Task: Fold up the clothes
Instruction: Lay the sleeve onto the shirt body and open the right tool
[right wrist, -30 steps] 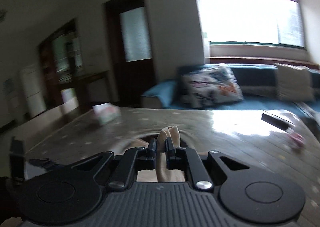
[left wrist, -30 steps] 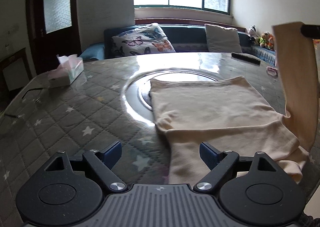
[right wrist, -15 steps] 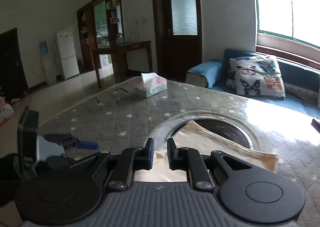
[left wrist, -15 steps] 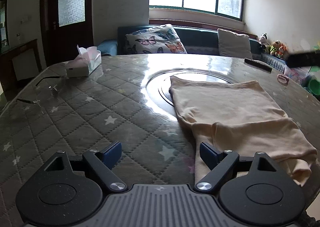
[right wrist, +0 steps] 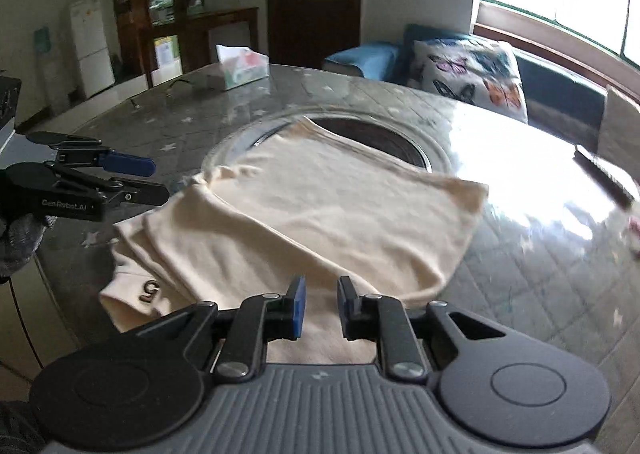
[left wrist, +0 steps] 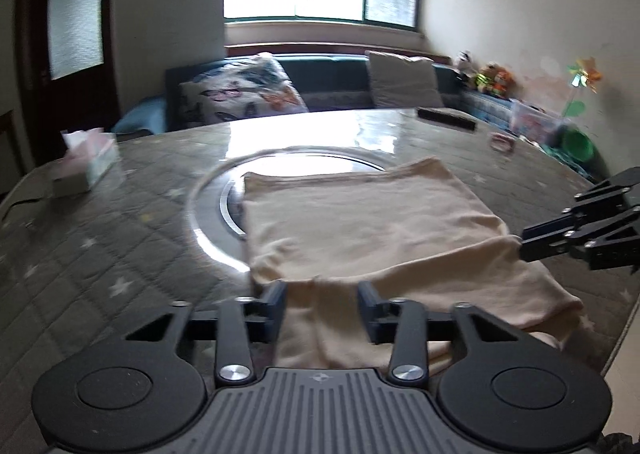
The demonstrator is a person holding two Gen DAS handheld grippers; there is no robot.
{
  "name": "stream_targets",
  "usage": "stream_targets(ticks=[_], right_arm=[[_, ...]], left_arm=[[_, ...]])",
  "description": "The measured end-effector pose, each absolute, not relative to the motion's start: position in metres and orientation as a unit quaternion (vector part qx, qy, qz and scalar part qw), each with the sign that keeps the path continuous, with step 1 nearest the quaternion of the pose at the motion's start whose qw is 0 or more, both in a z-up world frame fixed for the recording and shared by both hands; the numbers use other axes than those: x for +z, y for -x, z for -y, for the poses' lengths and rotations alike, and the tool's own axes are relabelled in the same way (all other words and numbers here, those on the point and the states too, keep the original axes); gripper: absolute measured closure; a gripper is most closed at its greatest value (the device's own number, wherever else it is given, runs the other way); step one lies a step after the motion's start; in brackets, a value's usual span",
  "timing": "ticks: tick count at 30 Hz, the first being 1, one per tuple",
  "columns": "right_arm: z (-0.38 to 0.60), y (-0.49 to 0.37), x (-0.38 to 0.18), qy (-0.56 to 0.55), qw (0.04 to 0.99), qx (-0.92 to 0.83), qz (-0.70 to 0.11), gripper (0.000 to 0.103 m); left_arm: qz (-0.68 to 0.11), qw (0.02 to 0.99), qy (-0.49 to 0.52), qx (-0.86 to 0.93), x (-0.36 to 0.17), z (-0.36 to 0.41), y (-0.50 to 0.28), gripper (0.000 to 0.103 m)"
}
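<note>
A cream garment (left wrist: 372,222) lies folded on the round table, also in the right wrist view (right wrist: 320,210). My left gripper (left wrist: 322,304) is open, its fingers either side of the garment's near folded edge. It shows from the side in the right wrist view (right wrist: 156,180). My right gripper (right wrist: 321,304) is open by a small gap over the garment's right edge, holding nothing. In the left wrist view the right gripper (left wrist: 524,244) touches the fold's right corner.
A tissue box (left wrist: 86,166) stands at the table's far left. A dark remote (left wrist: 446,119) and a pink item (left wrist: 502,142) lie at the far right. A glass turntable (left wrist: 224,194) sits mid-table. The table's edge (left wrist: 624,314) runs close on the right.
My right gripper lowered the lifted cloth onto the table, let it go and opened slightly. My left gripper moved forward to the garment's near edge.
</note>
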State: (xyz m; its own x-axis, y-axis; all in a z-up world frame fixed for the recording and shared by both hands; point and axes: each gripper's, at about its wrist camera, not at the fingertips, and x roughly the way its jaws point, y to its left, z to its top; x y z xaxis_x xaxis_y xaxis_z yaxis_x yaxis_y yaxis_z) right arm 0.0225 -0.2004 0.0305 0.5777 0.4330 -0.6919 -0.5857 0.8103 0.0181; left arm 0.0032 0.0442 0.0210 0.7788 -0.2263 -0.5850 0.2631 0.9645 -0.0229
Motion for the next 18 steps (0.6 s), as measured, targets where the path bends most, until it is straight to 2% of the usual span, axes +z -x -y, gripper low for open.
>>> stream_targets(ticks=[3, 6, 10, 18], right_arm=[[0.207, -0.028, 0.021, 0.091, 0.884, 0.282, -0.360, 0.086], [0.213, -0.037, 0.011, 0.073, 0.885, 0.277, -0.368, 0.086], [0.219, -0.043, -0.001, 0.065, 0.883, 0.277, -0.373, 0.085], [0.217, -0.017, 0.010, 0.103, 0.878, 0.301, -0.359, 0.085]], left_arm=[[-0.314, 0.938, -0.032, -0.147, 0.016, -0.037, -0.014, 0.075], [-0.327, 0.933, -0.036, -0.146, 0.009, -0.035, -0.024, 0.078], [-0.342, 0.928, -0.044, -0.140, -0.003, -0.037, -0.030, 0.079], [-0.338, 0.929, -0.062, -0.141, -0.002, -0.037, -0.025, 0.077]])
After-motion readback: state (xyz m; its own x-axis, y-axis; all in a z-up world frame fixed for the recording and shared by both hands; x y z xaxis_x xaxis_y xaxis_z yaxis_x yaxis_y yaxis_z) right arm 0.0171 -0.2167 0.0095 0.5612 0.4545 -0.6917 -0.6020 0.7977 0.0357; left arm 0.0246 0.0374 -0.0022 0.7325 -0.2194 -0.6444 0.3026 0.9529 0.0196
